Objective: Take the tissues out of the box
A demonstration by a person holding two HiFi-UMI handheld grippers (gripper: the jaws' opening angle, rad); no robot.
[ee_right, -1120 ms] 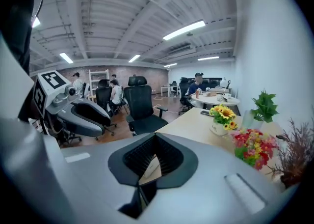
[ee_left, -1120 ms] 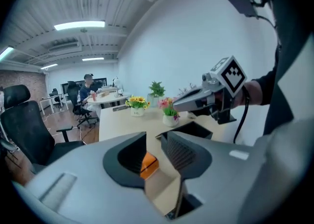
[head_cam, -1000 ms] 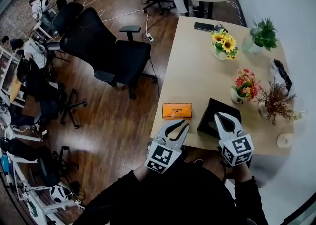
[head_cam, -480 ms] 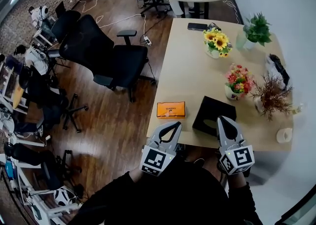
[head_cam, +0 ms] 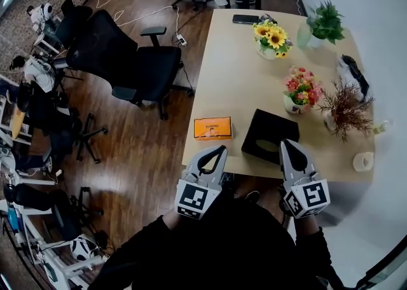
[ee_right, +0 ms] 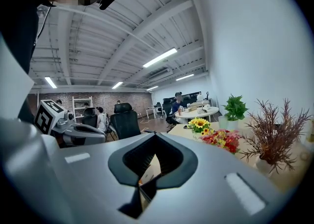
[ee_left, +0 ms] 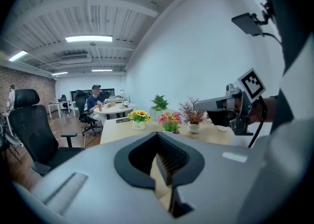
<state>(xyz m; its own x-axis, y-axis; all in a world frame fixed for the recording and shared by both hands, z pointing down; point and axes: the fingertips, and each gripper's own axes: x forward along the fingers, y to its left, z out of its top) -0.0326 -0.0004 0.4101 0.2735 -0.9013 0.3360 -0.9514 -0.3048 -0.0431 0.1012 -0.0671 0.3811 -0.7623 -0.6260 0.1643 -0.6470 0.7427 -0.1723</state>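
A flat orange tissue pack [head_cam: 212, 128] lies near the front left corner of the wooden table [head_cam: 232, 85]. To its right sits a black tissue box [head_cam: 269, 136] with a dark oval slot on top; I see no tissue sticking out. My left gripper [head_cam: 219, 151] hovers at the table's front edge just below the orange pack, shut and empty. My right gripper [head_cam: 285, 146] is shut and empty too, with its tips over the near edge of the black box. Neither gripper view shows the box, only closed jaws [ee_left: 158, 142] [ee_right: 156, 139].
Sunflowers [head_cam: 269, 35], a pink bouquet [head_cam: 300, 88], dried twigs [head_cam: 343, 107] and a green plant [head_cam: 324, 21] stand along the table's right side. A phone [head_cam: 245, 20] lies at the far end. A white roll [head_cam: 363, 161] sits front right. Black office chairs [head_cam: 127, 60] stand left.
My left gripper's jaws have gone from slightly apart to shut. Both grippers have drifted a little nearer to me, and the head view has shifted along the table.
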